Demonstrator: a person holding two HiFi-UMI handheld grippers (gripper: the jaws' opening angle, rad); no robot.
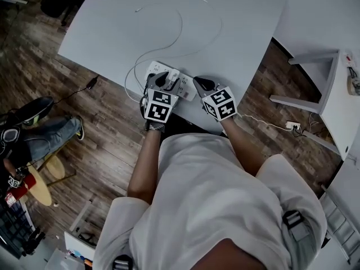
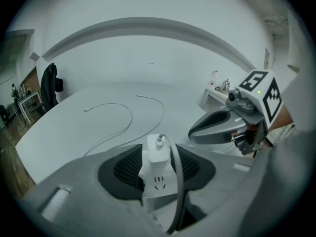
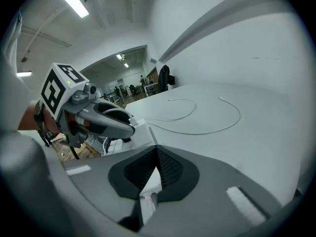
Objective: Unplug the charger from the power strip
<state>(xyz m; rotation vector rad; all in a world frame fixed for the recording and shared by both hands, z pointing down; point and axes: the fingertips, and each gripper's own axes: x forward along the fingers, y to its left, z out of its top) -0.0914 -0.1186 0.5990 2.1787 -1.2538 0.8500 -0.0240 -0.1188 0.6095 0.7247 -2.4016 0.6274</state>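
I hold both tools low over the near edge of the plain white tabletop point(image 1: 253, 16). They sit side by side above the flat white plastic power strip point(image 2: 159, 182) that lies along that edge.

My left gripper point(image 1: 158, 81) has its two dark ribbed fingers point(image 2: 124, 169) spread apart. The small white boxy charger point(image 2: 159, 151) stands upright in the gap between them, still plugged into the strip. A pale grey cable point(image 2: 178, 181) leaves the charger's top, arches over and runs down along the inside of the finger on my right. The pads sit close on either side of the charger. They seem just clear of it, though from this angle I can't be certain about the one by the cable. Nearer to me than the charger, a free socket shows on the strip's face.

My right gripper point(image 1: 204, 85) hangs just beside the left one, nearer the strip's right end. Its own dark fingers point(image 3: 170, 169) are drawn together so the tips meet, with nothing held. Through the narrow wedge below the tips I see a slice of the white strip beneath.

Farther out on the table a thin white cord point(image 1: 181, 27) lies in loose loops. Dark wood-plank flooring point(image 1: 107, 122) surrounds the table.
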